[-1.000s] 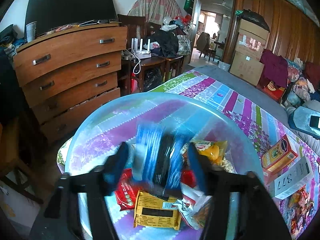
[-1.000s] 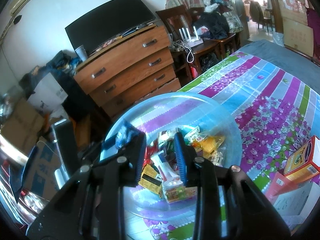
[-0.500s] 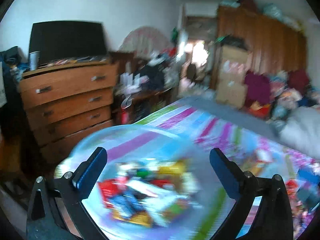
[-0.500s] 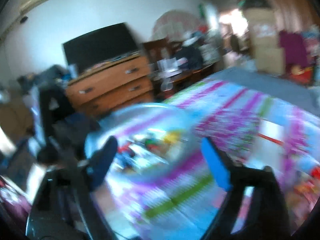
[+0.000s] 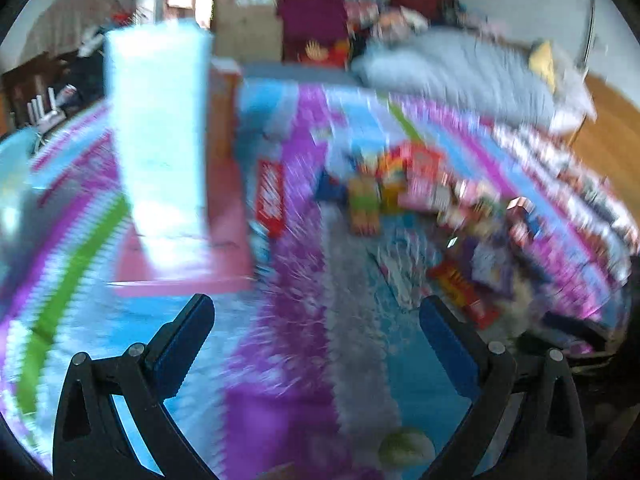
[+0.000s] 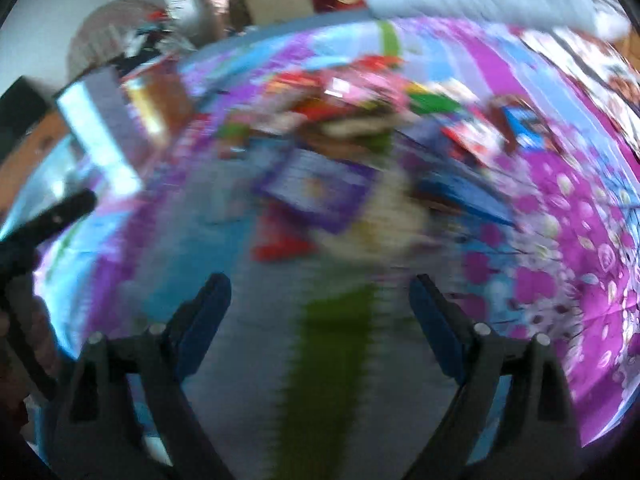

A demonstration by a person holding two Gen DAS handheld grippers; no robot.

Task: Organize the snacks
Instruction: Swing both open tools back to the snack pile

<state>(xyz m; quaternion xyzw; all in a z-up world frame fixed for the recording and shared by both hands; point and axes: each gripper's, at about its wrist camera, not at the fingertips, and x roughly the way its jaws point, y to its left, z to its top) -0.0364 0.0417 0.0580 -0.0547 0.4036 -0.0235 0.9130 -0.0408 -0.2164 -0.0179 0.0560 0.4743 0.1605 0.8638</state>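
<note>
Both views are blurred by motion. A loose pile of snack packets point(image 5: 404, 196) lies on the striped purple, blue and green bedspread point(image 5: 304, 320); it also shows in the right wrist view point(image 6: 352, 120). My left gripper point(image 5: 316, 344) is open and empty above the bedspread, short of the pile. My right gripper point(image 6: 320, 320) is open and empty, also short of the pile point(image 6: 312, 192). The clear bowl shows only as a pale edge at the far left point(image 5: 12, 184).
A tall white box point(image 5: 160, 152) stands on a pink box point(image 5: 224, 240) to the left, with an orange box point(image 5: 222, 112) behind. A grey pillow point(image 5: 472, 76) lies at the bed's far end. The left gripper's arm point(image 6: 44, 220) shows at the right view's left edge.
Both grippers let go of snacks over the bowl, opened wide, and swung right, away from the bowl, toward the pile of packets on the bed.
</note>
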